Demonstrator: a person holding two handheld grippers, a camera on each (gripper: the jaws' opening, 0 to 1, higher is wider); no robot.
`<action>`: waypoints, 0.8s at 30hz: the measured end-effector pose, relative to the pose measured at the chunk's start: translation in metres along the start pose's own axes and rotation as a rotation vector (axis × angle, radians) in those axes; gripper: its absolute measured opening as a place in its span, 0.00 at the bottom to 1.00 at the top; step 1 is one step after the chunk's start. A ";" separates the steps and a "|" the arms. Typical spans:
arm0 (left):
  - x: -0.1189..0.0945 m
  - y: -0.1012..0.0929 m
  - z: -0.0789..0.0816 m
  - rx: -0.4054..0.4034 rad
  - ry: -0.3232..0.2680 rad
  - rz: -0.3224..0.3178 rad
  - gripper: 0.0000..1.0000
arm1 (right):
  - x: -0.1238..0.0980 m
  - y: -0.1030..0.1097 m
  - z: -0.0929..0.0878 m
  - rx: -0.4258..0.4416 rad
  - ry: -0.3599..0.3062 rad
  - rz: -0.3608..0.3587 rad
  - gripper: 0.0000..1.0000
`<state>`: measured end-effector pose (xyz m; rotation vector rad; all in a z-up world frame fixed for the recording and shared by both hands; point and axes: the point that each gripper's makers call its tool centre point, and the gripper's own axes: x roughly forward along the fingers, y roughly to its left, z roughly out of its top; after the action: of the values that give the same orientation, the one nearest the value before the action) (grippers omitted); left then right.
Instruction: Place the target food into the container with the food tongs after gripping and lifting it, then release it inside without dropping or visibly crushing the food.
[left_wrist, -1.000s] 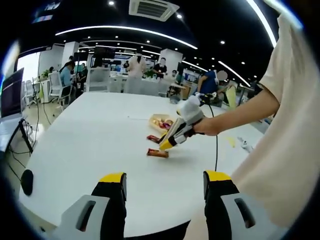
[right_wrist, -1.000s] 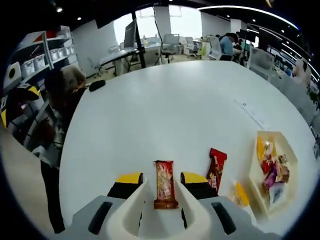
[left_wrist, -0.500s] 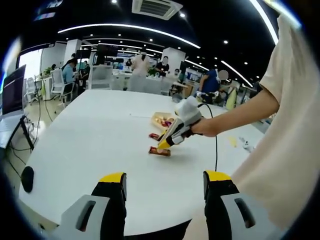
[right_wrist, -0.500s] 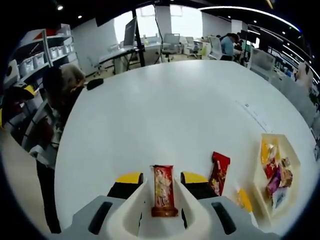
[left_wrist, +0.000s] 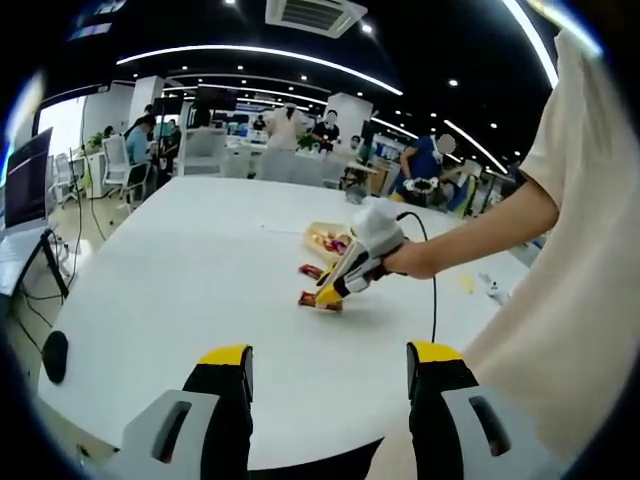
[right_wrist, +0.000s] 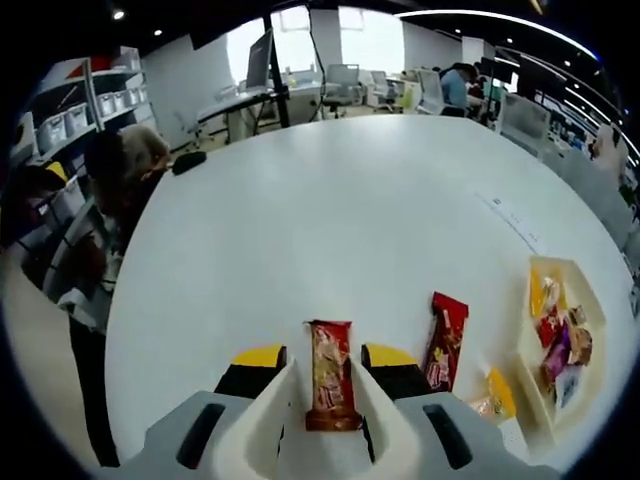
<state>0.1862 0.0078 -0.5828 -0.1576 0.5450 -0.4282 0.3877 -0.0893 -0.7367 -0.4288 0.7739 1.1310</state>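
A brown-red wrapped snack bar lies lengthwise between the jaws of my right gripper, which is shut on it. In the left gripper view, a hand holds that right gripper tilted down at the bar, low at the white table. Whether the bar is off the surface I cannot tell. The cream tray with several wrapped snacks sits to the right; it is also seen beyond the bar as the tray. My left gripper hangs open near the table's front edge, holding nothing.
A red packet and a small yellow packet lie between the bar and the tray. A black object rests near the table's left edge. People, desks and chairs stand beyond the round white table.
The right gripper's camera has shifted slightly, so the red packet and tray sit a little further right. The bar stays between the jaws and has tilted a bit. The left gripper has not moved.
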 end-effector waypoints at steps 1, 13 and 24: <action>0.000 0.000 0.000 0.000 0.000 0.000 0.62 | 0.000 0.000 0.000 -0.001 0.000 0.000 0.30; 0.001 -0.004 0.000 0.003 0.003 -0.005 0.62 | -0.005 0.001 -0.015 -0.002 0.011 -0.014 0.29; 0.001 -0.005 0.002 0.007 -0.002 -0.005 0.62 | -0.005 -0.001 -0.020 -0.008 0.024 -0.019 0.29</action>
<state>0.1860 0.0025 -0.5800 -0.1528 0.5417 -0.4342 0.3806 -0.1062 -0.7465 -0.4566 0.7843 1.1133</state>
